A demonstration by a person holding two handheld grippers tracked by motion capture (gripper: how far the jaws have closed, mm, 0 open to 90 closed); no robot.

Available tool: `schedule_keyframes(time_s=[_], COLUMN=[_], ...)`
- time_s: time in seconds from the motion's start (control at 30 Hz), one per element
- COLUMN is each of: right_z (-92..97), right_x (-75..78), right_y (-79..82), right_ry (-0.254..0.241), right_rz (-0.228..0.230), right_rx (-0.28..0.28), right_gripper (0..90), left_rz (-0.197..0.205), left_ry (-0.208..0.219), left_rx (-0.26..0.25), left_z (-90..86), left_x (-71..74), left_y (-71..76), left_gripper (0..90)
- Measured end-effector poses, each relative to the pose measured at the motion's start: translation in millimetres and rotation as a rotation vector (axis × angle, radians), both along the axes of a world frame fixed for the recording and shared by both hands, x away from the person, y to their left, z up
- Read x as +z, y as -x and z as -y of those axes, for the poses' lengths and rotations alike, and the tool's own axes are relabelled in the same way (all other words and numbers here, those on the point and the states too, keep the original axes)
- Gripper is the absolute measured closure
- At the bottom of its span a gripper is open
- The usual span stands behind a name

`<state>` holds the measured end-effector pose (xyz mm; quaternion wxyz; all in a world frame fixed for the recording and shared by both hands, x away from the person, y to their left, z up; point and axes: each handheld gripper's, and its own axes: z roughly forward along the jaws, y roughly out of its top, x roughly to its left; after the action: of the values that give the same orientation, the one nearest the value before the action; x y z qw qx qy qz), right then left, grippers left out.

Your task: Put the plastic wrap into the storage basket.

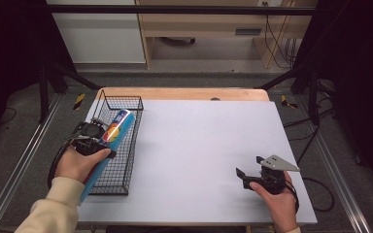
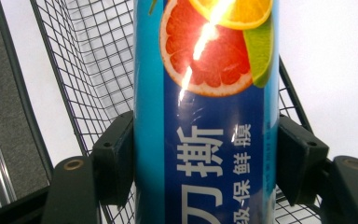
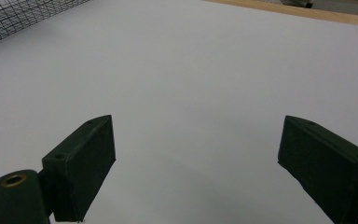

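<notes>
left gripper [image 2: 205, 161]: jaws clamped on long blue box printed with citrus slices [image 2: 205, 116], lying lengthwise in black wire basket [image 1: 119, 145] at table's left edge. right gripper [image 3: 196, 163]: jaws wide apart, empty, over white tabletop [image 1: 199, 145].

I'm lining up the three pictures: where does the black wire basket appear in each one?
High view: wire basket at the table's left edge, blue box lying in it.
Left gripper view: basket mesh behind the gripped box.
Right gripper view: basket in the top-left corner.
Shared landmark: white tabletop.
</notes>
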<state>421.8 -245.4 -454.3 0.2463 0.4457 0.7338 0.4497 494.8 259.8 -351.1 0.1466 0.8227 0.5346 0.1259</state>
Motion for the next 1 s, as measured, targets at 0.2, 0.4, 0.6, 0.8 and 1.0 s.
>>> schedule_keyframes(time_s=[0.2, 0.4, 0.6, 0.8, 1.0], right_z=[0.3, 0.2, 0.1, -0.5, -1.1], right_x=[0.1, 0.4, 0.3, -0.1, -0.6], right_y=[0.2, 0.1, 0.0, -0.3, -0.5], right_ry=[-0.002, -0.003, -0.002, 0.001, 0.001], right_rz=[-0.001, -0.001, -0.002, -0.004, -0.009], right_rx=[-0.001, 0.003, 0.003, 0.006, 0.006], right_gripper=[11.2, 11.2, 11.2, 11.2, 11.2], left_rz=[-0.009, -0.029, -0.023, -0.033, -0.041], left_ry=[-0.007, -0.031, -0.041, -0.038, -0.037], left_rx=[0.001, -0.009, -0.006, 0.01, 0.015], left_z=[1.1, 3.7, 5.0, 1.4, 1.3], left_x=[-3.2, -6.3, -7.4, -7.7, -8.8], left_y=[-2.2, -5.4, -7.3, -9.3, -11.2], left_gripper=[32.1, 32.1, 32.1, 32.1, 32.1])
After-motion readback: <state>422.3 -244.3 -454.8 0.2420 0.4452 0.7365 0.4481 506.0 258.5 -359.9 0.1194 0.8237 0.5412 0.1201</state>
